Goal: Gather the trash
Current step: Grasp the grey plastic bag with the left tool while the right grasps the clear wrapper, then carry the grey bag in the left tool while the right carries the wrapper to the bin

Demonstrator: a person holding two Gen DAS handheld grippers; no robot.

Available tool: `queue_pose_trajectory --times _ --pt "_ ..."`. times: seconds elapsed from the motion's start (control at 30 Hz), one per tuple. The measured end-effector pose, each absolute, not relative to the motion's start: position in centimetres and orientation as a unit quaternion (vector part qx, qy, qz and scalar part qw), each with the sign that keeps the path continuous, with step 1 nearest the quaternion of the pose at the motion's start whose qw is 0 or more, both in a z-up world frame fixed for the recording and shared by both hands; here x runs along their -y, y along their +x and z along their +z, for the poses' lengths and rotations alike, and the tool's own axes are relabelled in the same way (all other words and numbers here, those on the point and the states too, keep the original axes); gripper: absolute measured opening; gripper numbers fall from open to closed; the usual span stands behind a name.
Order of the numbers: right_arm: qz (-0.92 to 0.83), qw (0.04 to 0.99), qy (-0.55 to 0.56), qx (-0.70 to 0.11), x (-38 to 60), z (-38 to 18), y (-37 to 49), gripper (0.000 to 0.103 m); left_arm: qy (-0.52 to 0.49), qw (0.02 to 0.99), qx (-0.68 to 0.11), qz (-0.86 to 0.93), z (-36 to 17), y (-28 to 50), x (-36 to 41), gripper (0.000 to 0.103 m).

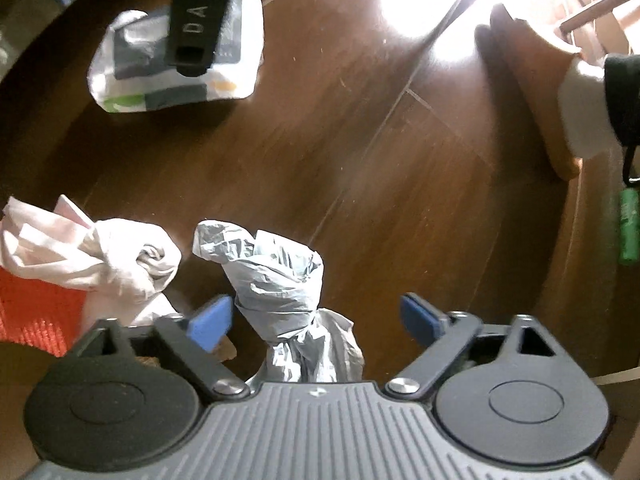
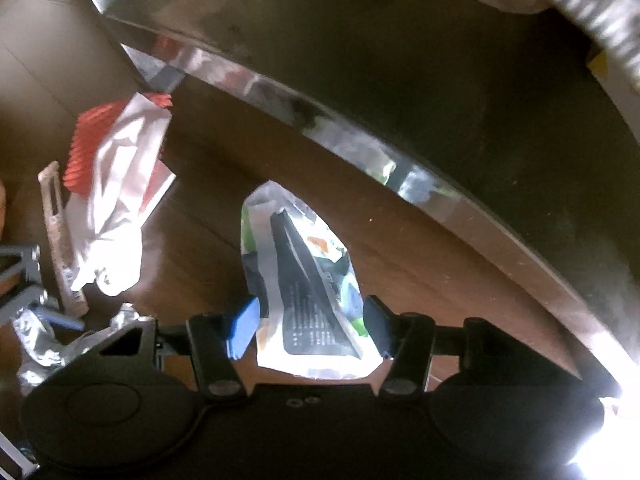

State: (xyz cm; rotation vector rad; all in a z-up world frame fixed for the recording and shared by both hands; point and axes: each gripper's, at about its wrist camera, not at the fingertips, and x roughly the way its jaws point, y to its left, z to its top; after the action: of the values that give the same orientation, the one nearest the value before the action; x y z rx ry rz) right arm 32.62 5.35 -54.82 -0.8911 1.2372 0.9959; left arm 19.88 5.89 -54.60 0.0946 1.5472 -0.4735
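In the left wrist view, my left gripper is open, its blue pads apart on either side of a crumpled grey plastic bag on the dark wood floor. A crumpled pinkish-white paper wrapper lies just left of it. The right gripper's black finger shows at the top, over a white snack packet with grey and green print. In the right wrist view, my right gripper is open around that same packet, pads close to its sides; whether they touch it is unclear.
A red ribbed item under a white wrapper, a brown stick and crumpled foil lie to the left. A shiny metal strip runs along dark furniture. A foot in a sandal stands to the right.
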Motion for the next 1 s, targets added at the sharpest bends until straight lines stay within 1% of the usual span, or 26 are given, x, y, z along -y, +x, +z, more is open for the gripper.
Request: queue_pose_trajectory --times 0.03,0.1,0.17,0.2,0.23,0.3,0.37,0.4,0.53,0.63,0.73,1.0 --pt "0.431 0.613 -0.386 -0.538 -5.3 -55.0 32.6 0.055 0.046 0.687 -0.694 -0.213 -54.9 19.9 -5.9 0.078" --pt "0.428 0.614 -0.389 -0.537 -5.3 -55.5 32.7 0.054 0.051 0.684 -0.697 -0.21 -55.4 19.8 -5.8 0.071" --pt "0.428 0.613 -0.386 -0.541 -5.2 -55.9 32.9 0.053 0.048 0.679 -0.704 -0.204 -55.9 19.9 -5.9 0.056" --pt "0.423 0.614 -0.389 -0.541 -5.3 -56.2 32.9 0.05 0.049 0.679 -0.704 -0.202 -56.0 19.9 -5.9 0.055" --pt "0.418 0.615 -0.392 -0.541 -5.3 -56.4 32.9 0.039 0.054 0.681 -0.701 -0.203 -55.9 19.7 -5.8 0.052" --pt "0.408 0.618 -0.392 -0.545 -5.3 -56.5 33.1 0.03 0.061 0.682 -0.699 -0.206 -55.8 19.7 -5.7 0.044" --pt "0.403 0.621 -0.385 -0.551 -5.3 -56.4 33.3 0.021 0.057 0.684 -0.699 -0.201 -55.7 19.6 -6.0 0.043" --pt "0.4 0.623 -0.383 -0.553 -5.3 -56.2 33.4 0.014 0.055 0.685 -0.699 -0.199 -55.7 19.7 -6.0 0.043" --pt "0.394 0.621 -0.381 -0.56 -4.8 -55.3 33.4 0.004 0.048 0.69 -0.694 -0.2 -54.9 19.9 -6.3 0.042" --pt "0.389 0.622 -0.374 -0.568 -4.1 -54.0 33.2 0.001 0.047 0.691 -0.692 -0.204 -53.6 20.1 -6.7 0.042" --pt "0.383 0.632 -0.35 -0.576 -3.1 -51.5 33.2 0.001 0.044 0.695 -0.687 -0.207 -51.9 20.4 -7.0 0.042" --pt "0.373 0.656 -0.325 -0.57 -1.2 -42.0 32.2 0.0 0.052 0.72 -0.659 -0.212 -44.1 21.8 -8.2 0.042"
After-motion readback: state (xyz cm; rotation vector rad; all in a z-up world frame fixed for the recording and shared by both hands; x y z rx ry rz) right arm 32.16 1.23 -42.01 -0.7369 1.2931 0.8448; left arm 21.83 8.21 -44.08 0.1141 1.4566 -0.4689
